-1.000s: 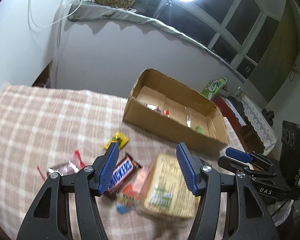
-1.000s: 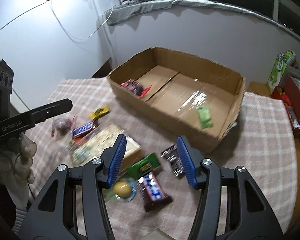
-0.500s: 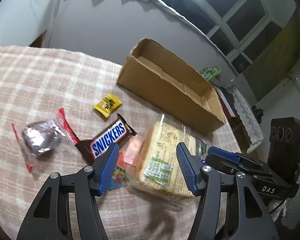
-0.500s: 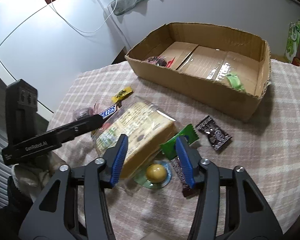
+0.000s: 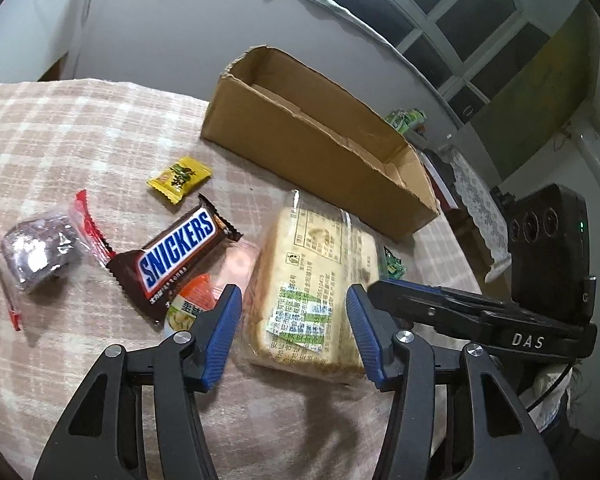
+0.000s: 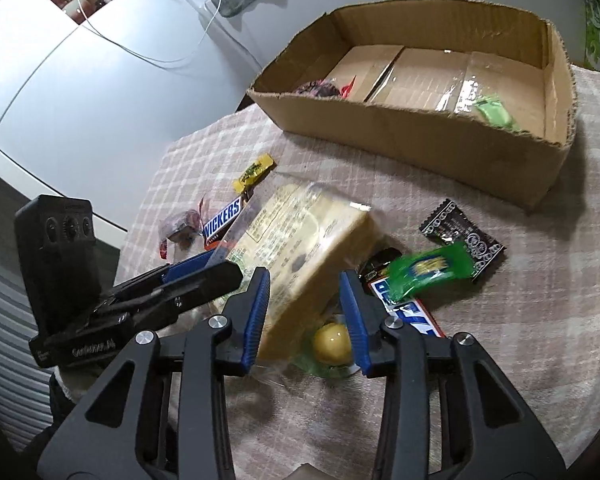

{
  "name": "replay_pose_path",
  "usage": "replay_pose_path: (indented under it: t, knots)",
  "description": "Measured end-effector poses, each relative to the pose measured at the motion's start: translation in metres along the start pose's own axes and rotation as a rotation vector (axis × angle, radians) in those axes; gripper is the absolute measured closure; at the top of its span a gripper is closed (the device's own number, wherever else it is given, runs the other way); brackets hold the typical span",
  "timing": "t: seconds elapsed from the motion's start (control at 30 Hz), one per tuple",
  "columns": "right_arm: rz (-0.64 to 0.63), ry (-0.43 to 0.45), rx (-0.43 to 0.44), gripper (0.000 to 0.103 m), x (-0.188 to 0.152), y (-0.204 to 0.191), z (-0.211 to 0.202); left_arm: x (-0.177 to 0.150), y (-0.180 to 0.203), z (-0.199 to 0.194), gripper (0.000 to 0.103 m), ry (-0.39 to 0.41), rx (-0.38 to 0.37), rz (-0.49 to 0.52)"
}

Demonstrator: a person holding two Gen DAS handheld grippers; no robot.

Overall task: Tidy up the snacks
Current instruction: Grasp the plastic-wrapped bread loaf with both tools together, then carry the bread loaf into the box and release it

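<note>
A large clear-wrapped loaf of sliced bread lies on the checked tablecloth; it also shows in the right wrist view. My left gripper is open with its blue pads on either side of the loaf's near end. My right gripper is open, its pads straddling another end of the loaf. An open cardboard box stands behind, holding a dark red-wrapped snack and a green packet.
Loose snacks lie around the loaf: a Snickers bar, a yellow candy, a foil sweet in a clear red-edged wrapper, a green packet, a black packet, a yellow ball sweet. The table edge is at right.
Both grippers have dropped lower and moved in on the bread loaf from opposite ends; their pads now flank it. The box has receded in both views.
</note>
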State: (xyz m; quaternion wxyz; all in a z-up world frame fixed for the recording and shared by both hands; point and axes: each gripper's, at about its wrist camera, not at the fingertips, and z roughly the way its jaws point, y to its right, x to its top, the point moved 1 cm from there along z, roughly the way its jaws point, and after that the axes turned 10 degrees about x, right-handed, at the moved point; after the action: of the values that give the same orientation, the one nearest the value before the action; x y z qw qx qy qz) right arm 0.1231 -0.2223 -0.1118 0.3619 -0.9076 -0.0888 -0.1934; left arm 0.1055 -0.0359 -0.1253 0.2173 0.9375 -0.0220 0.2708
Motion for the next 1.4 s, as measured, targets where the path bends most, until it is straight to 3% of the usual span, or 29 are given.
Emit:
replay_pose_path:
  t: [0.67,1.0,1.4]
  knots:
    - [-0.072,0.018,-0.005,0.068,0.002,-0.022,-0.01,-0.004,0.024,-0.033,0.051,0.074,0.016,0.088]
    - [-0.125,0.085,-0.018,0.068,0.019,-0.037,-0.036,0.021,0.042,-0.044,0.051,0.14,0.003,0.115]
    - [-0.15,0.159,-0.044,0.068,0.063,-0.031,-0.062,0.067,0.064,-0.03,0.051,0.172,-0.024,0.152]
